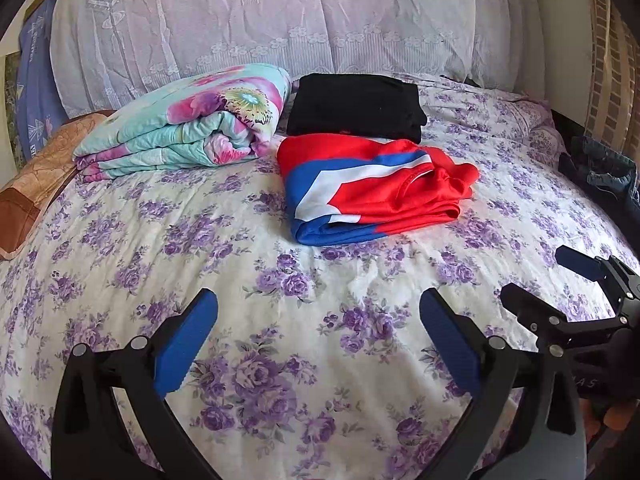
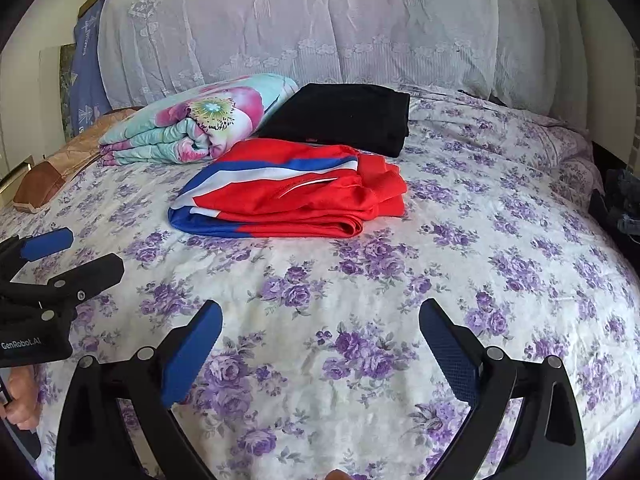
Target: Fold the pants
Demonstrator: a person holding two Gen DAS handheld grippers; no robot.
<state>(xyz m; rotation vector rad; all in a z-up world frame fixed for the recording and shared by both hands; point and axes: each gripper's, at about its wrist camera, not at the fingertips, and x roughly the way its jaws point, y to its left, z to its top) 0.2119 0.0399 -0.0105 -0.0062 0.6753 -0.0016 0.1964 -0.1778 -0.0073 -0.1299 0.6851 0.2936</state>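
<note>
A folded red, blue and white garment (image 1: 372,188) lies on the bed beyond both grippers; it also shows in the right wrist view (image 2: 288,196). A folded black garment (image 1: 356,108) (image 2: 344,116) lies just behind it. My left gripper (image 1: 318,312) is open and empty above the floral sheet, short of the red garment. My right gripper (image 2: 320,320) is open and empty beside it; it shows at the right edge of the left wrist view (image 1: 536,276). The left gripper shows at the left edge of the right wrist view (image 2: 84,252).
A folded floral quilt (image 1: 188,124) (image 2: 200,120) lies at the back left. A brown pillow (image 1: 36,188) sits at the left edge. Dark denim clothing (image 1: 604,172) (image 2: 624,200) lies at the bed's right edge. A lace curtain (image 1: 280,16) hangs behind.
</note>
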